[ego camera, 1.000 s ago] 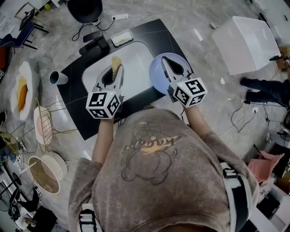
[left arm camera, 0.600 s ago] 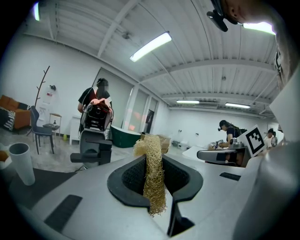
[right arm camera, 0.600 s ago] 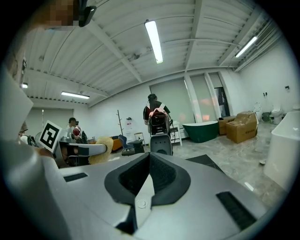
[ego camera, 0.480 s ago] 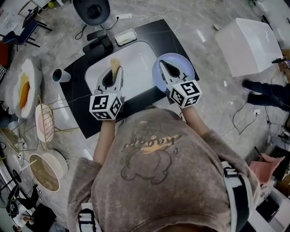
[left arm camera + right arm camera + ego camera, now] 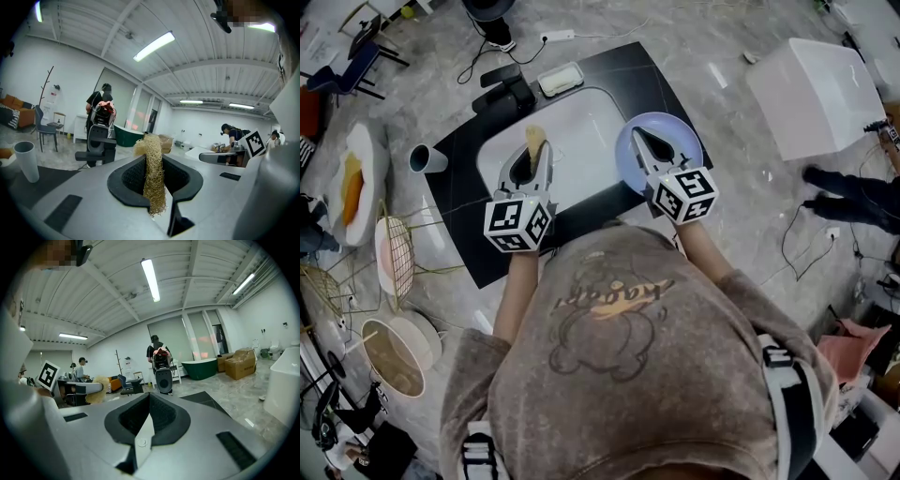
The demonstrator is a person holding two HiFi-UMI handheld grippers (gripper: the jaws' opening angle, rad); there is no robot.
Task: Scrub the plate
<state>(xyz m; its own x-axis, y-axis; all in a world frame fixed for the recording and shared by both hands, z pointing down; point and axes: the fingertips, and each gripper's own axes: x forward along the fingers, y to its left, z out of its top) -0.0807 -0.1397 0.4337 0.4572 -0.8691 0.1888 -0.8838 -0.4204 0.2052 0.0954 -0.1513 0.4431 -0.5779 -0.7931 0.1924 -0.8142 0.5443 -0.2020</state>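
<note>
While left tongs [image 5: 532, 157] pinch a loofah [image 5: 153, 178] over the sink [image 5: 581, 127], closed right tongs [image 5: 640, 135] overlie the plate [image 5: 677, 129].

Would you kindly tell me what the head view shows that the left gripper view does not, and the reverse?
Only the head view shows the pale blue plate with the right gripper over it, and the white sink set in the black counter. Only the left gripper view shows the ceiling with its light strips. Both show the left gripper, its fingers shut on the tan loofah scrubber, and the grey cup off to its left.
</note>
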